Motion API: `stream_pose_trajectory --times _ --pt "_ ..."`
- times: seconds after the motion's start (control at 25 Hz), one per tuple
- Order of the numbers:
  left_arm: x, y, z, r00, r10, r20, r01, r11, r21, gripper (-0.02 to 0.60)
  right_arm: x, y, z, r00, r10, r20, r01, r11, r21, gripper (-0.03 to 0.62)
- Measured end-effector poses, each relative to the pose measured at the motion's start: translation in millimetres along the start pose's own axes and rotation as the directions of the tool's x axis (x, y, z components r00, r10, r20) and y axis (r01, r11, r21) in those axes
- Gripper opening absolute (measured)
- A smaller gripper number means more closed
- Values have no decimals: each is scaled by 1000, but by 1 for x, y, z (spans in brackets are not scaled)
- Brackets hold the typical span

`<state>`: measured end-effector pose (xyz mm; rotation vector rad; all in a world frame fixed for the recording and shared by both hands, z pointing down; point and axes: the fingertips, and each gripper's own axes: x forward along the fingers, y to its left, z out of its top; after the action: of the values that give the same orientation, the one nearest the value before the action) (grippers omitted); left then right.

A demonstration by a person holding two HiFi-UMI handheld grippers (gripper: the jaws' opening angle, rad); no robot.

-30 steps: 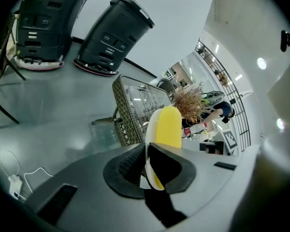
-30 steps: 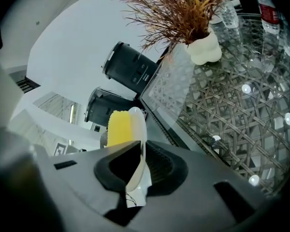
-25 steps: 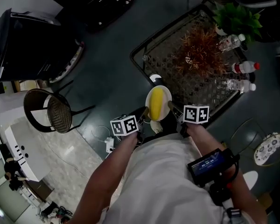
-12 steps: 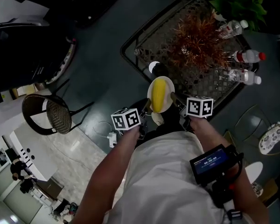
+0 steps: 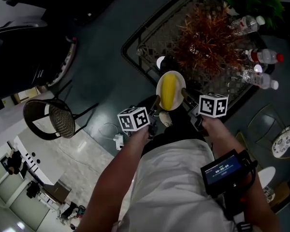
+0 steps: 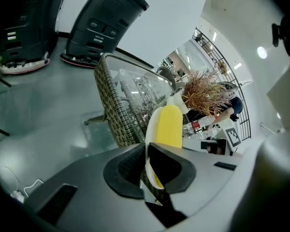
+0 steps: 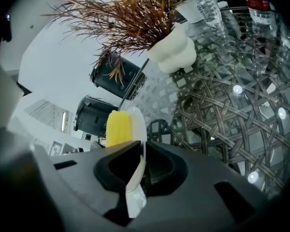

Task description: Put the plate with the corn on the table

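Note:
A small white plate (image 5: pixel 178 85) carrying a yellow corn cob (image 5: pixel 168 90) hangs in the air just at the near edge of the glass-topped wicker table (image 5: pixel 150 37). My left gripper (image 5: pixel 155 104) is shut on the plate's left rim, my right gripper (image 5: pixel 185 94) is shut on its right rim. In the left gripper view the plate (image 6: pixel 152 129) and corn (image 6: pixel 170 127) rise edge-on between the jaws. In the right gripper view the plate (image 7: pixel 138 124) and corn (image 7: pixel 118 125) stand clamped between the jaws, with the table's woven top (image 7: pixel 232 124) to the right.
On the table stand a reddish dried plant in a white vase (image 5: pixel 205 35), water bottles (image 5: pixel 261 79) at the right, and a green plant (image 5: pixel 251 1). A round wicker chair (image 5: pixel 50 120) sits on the floor at left. A white cup (image 5: pixel 160 62) stands by the table edge.
The plate with the corn, held by both grippers, has moved forward and up in the view, closer to the table's near edge.

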<state>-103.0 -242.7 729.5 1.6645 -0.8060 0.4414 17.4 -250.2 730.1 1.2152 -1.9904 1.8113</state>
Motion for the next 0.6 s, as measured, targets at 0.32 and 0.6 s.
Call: stream_pose_trajectory --times 0.32,0.6 --pt "22 -4 14 1000 7 -3 -6 999 34 34 3 -18 16 999 -18 30 18 1000 5 41" --pt "34 -5 32 1000 24 -3 -24 997 79 34 6 -22 34 997 -30 66 30 1000 6 41"
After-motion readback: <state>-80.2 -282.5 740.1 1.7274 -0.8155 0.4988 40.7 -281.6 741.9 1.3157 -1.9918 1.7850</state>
